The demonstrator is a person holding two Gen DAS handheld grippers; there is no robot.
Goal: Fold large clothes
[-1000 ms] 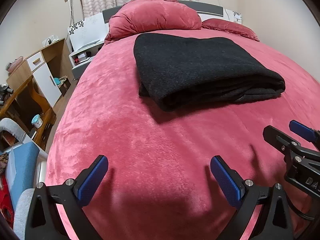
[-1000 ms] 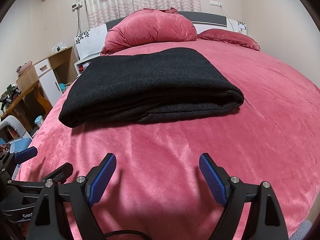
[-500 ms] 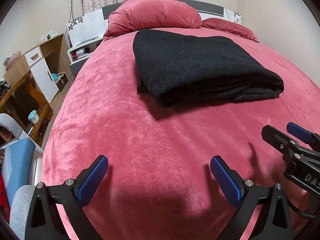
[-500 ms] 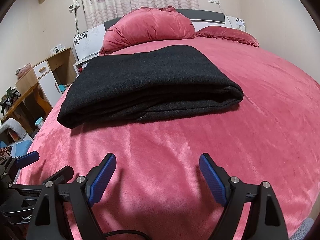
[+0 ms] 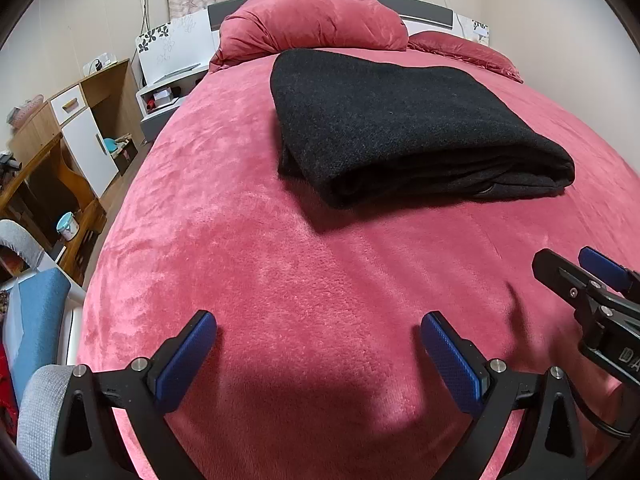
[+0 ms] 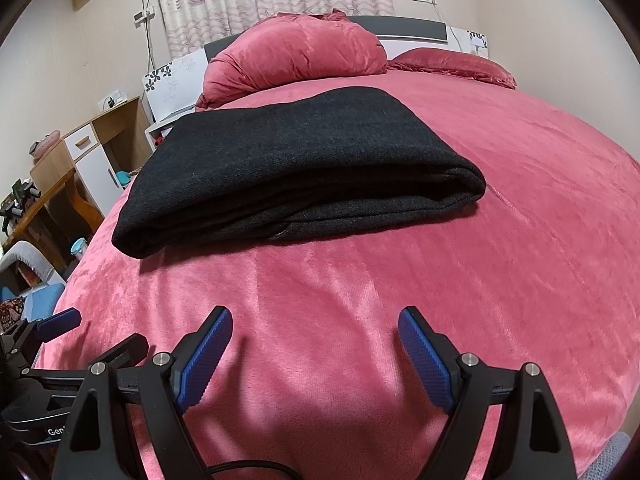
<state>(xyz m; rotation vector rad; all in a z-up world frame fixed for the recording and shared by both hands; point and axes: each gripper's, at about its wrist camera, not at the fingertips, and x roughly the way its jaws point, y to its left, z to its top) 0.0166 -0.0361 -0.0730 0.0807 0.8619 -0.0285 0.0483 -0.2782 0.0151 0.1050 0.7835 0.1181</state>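
Folded dark garment (image 5: pixel 404 120) lies on the red bed (image 5: pixel 304 280), between my two grippers and the pillow (image 5: pixel 316 16) at the head of the bed, its long axis running crosswise to my line of reach. From the left gripper (image 5: pixel 318 344) it sits ahead and to the right; from the right gripper (image 6: pixel 314 344) ahead and slightly left, so I judge neither clearly nearer. Both grippers hover over bare bedcover, well short of the garment, jaws spread wide, holding nothing. The fold looks finished.
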